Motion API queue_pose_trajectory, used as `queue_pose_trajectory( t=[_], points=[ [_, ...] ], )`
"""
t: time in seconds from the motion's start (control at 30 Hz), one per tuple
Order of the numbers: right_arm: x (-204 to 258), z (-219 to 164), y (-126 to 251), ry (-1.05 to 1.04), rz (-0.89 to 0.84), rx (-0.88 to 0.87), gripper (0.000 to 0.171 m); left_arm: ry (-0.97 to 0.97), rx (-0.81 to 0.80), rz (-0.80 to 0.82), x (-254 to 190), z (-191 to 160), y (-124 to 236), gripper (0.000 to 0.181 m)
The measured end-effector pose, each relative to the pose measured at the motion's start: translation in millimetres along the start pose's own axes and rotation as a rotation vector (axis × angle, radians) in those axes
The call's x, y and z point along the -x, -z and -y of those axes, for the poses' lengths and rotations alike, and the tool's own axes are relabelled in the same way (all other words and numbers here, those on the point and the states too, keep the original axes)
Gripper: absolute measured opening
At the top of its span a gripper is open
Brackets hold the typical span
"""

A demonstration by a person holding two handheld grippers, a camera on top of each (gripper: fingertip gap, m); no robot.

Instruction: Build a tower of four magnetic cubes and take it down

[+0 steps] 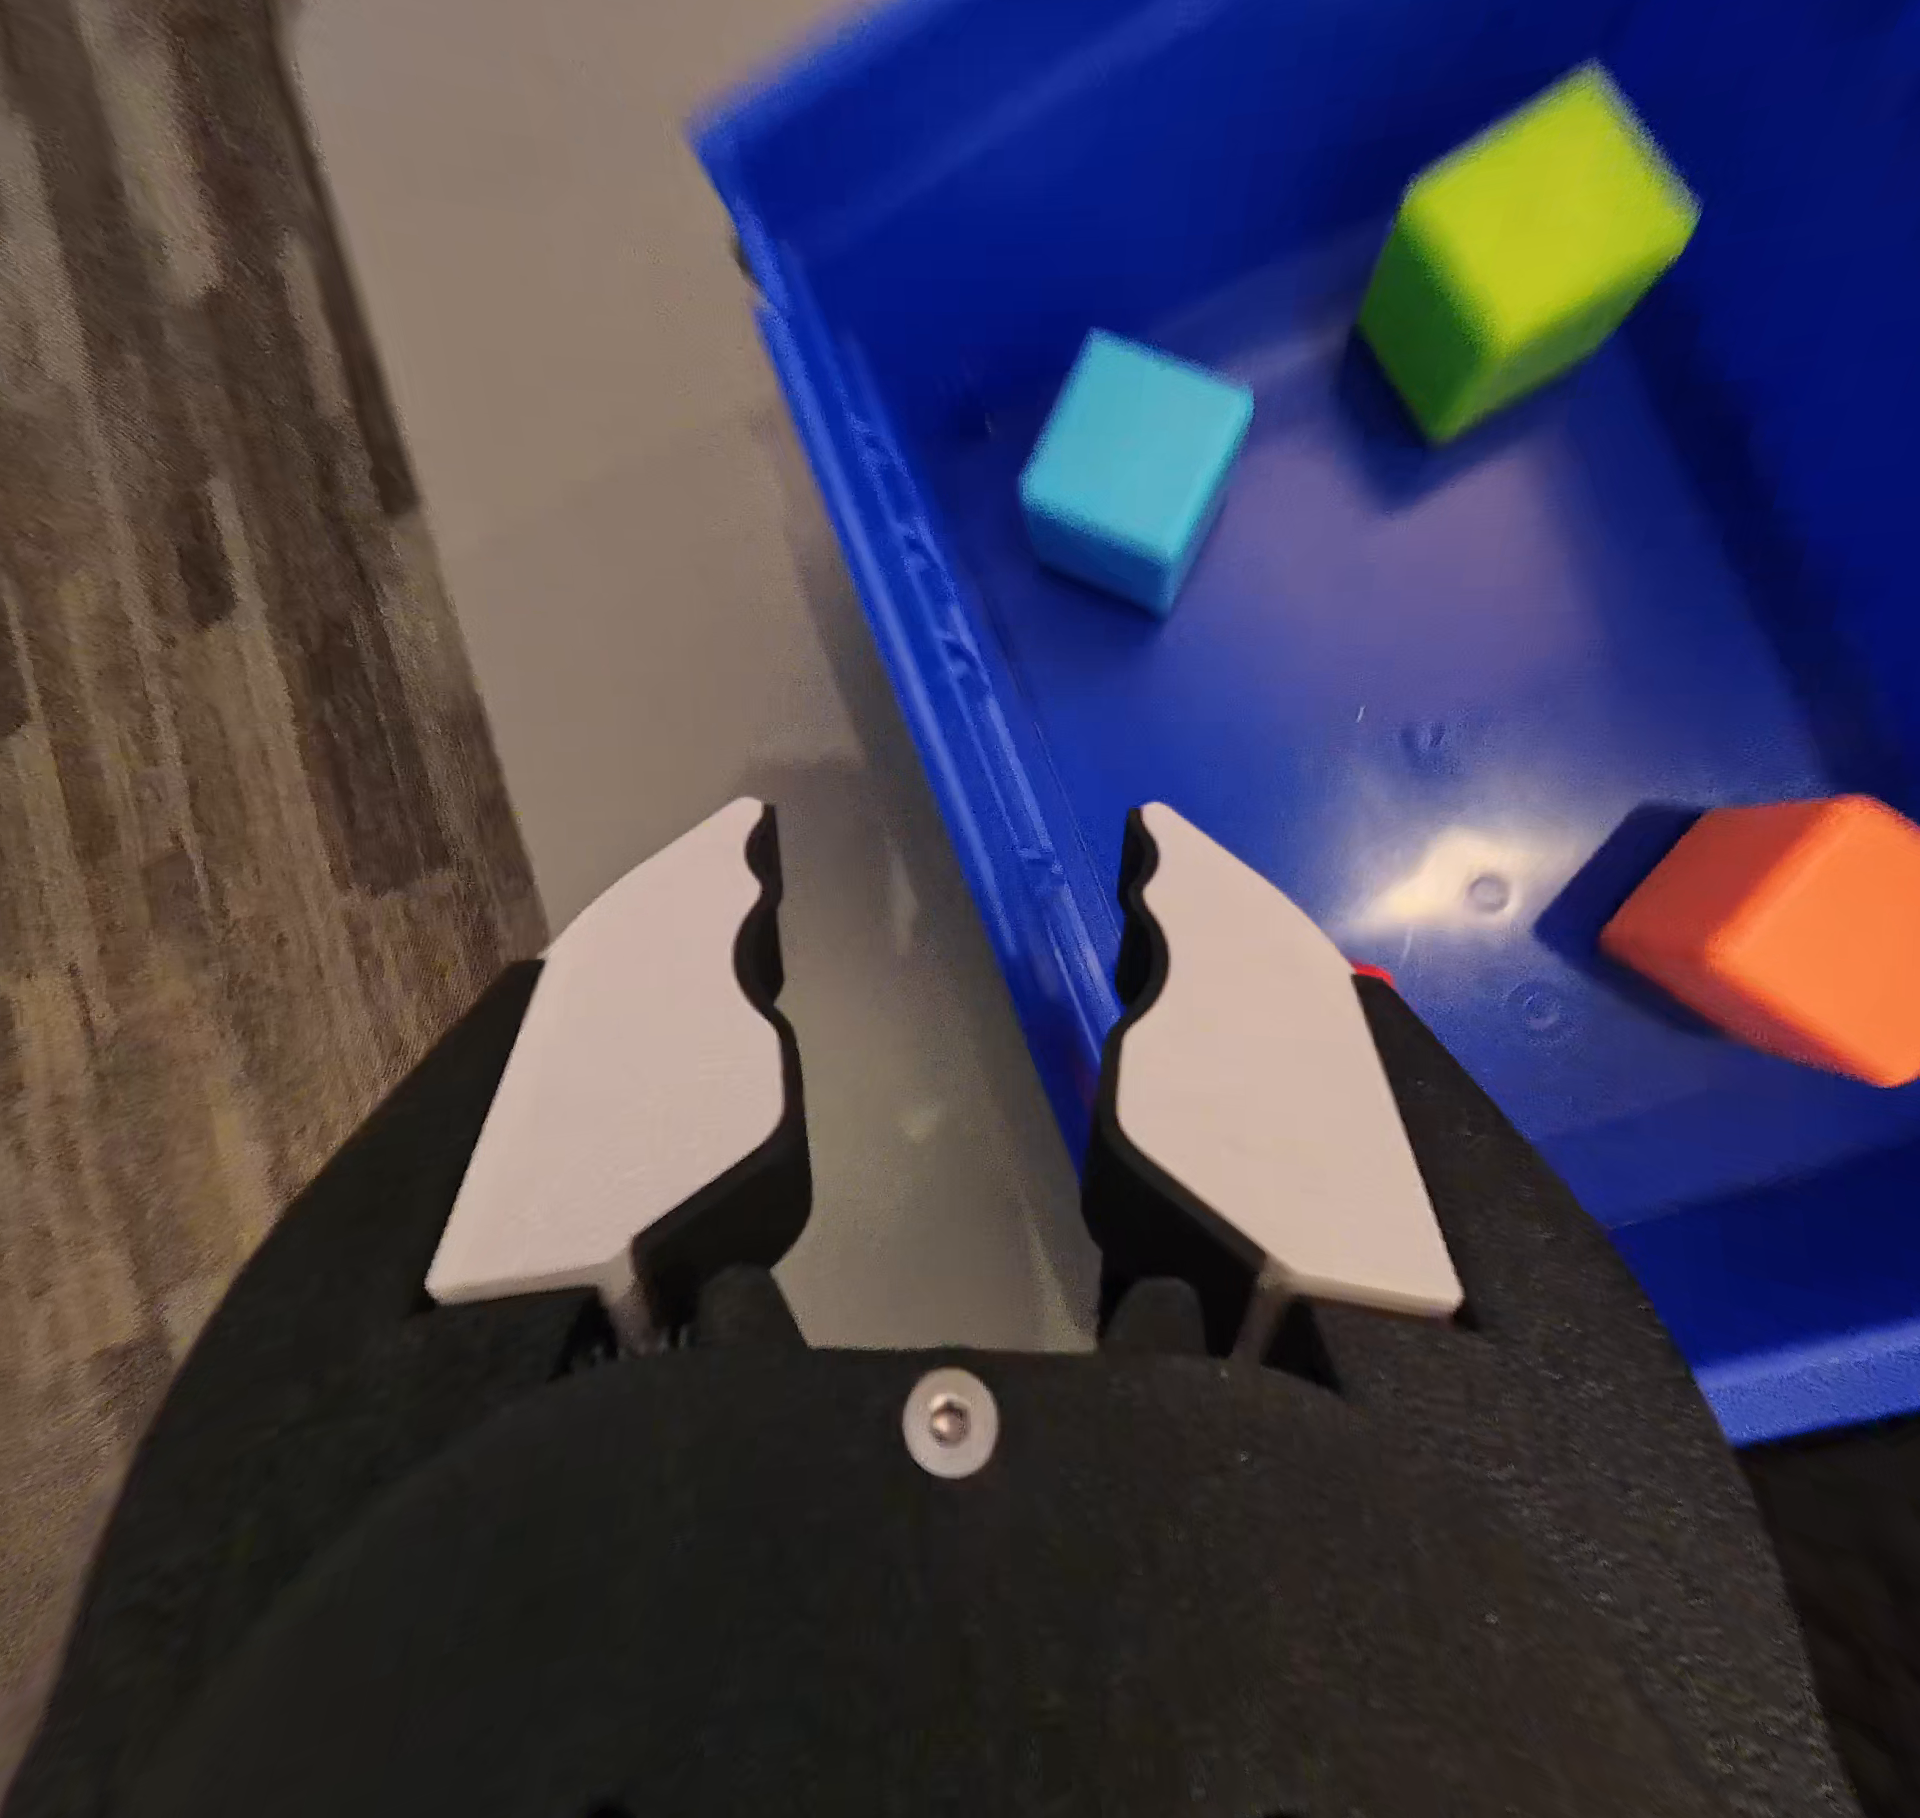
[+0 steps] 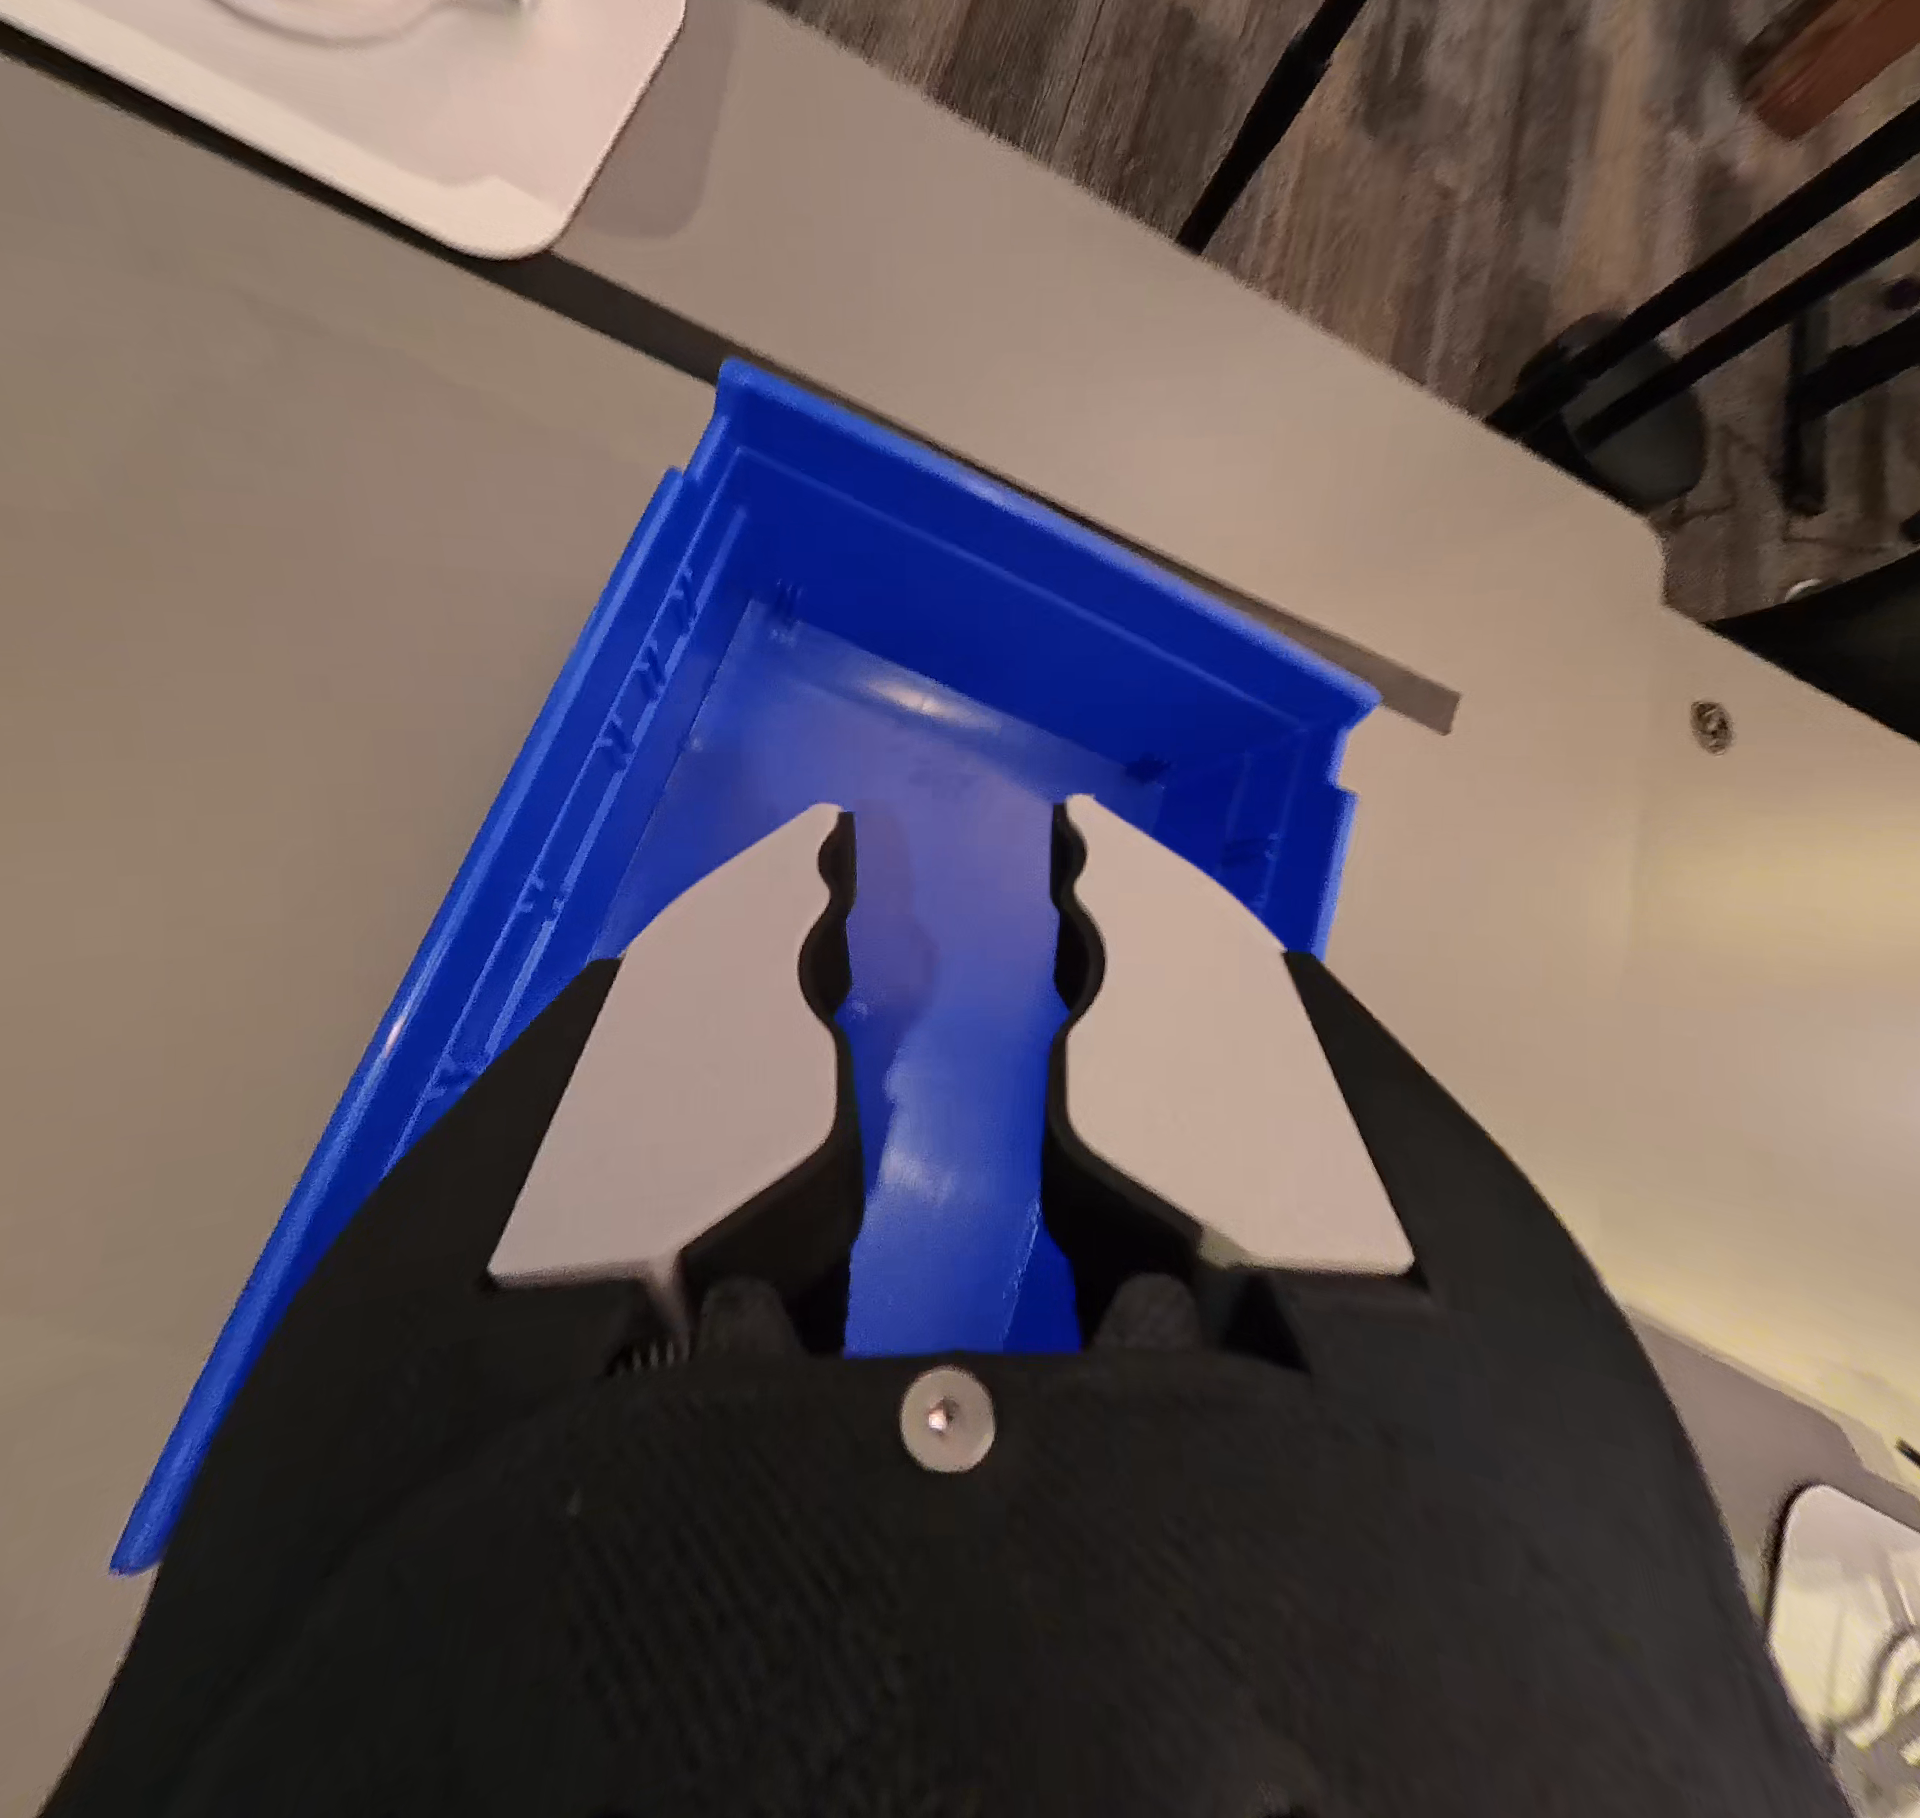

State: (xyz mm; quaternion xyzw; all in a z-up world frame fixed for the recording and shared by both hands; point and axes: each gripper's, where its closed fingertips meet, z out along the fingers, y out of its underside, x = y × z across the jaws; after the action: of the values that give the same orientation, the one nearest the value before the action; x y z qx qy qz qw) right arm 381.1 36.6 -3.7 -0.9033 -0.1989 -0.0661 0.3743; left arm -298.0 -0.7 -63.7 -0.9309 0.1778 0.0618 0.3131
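Cubes lie loose in the blue bin (image 1: 1299, 833), lime green cube (image 1: 1522, 251) at 1 o'clock, light blue cube (image 1: 1132, 469) at 12, orange cube (image 1: 1777, 937) at 3, none stacked, while left claw (image 1: 951, 823) and right claw (image 2: 951, 812) gape empty above the bench (image 1: 623, 521), so building or clearing remains unclear.

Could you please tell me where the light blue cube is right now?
In the left wrist view, the light blue cube sits on the floor of the blue bin, near its left wall, beside the green cube.
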Motion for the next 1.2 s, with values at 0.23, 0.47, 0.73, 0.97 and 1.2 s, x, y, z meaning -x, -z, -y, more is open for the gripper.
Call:
queue_pose_trajectory(
  t=[0.23, 0.47, 0.73, 0.97, 1.2],
  points=[
    [-14.9, 53.9, 48.1, -0.014, -0.059, -0.426, 0.037, -0.005, -0.557, -0.109, -28.7, 68.6, 114.6, 0.078],
    [-14.1, 69.7, 88.2, -0.004, -0.014, -0.689, 0.050, -0.299, -0.437, -0.378, -106.6, 51.2, 106.2, 0.054],
    [-18.9, 60.8, 73.0, -0.023, 0.005, -0.615, 0.050, -0.579, 0.060, -0.387, -165.1, -2.1, 44.9, 0.070],
    [-18.5, 58.6, 67.9, 0.001, -0.006, -0.585, 0.051, -0.585, 0.334, -0.388, -181.6, -27.3, 7.0, 0.064],
    [-22.6, 55.1, 63.9, -0.008, -0.001, -0.565, 0.050, -0.639, 0.375, -0.388, -180.2, -37.1, -8.2, 0.047]
  ],
)
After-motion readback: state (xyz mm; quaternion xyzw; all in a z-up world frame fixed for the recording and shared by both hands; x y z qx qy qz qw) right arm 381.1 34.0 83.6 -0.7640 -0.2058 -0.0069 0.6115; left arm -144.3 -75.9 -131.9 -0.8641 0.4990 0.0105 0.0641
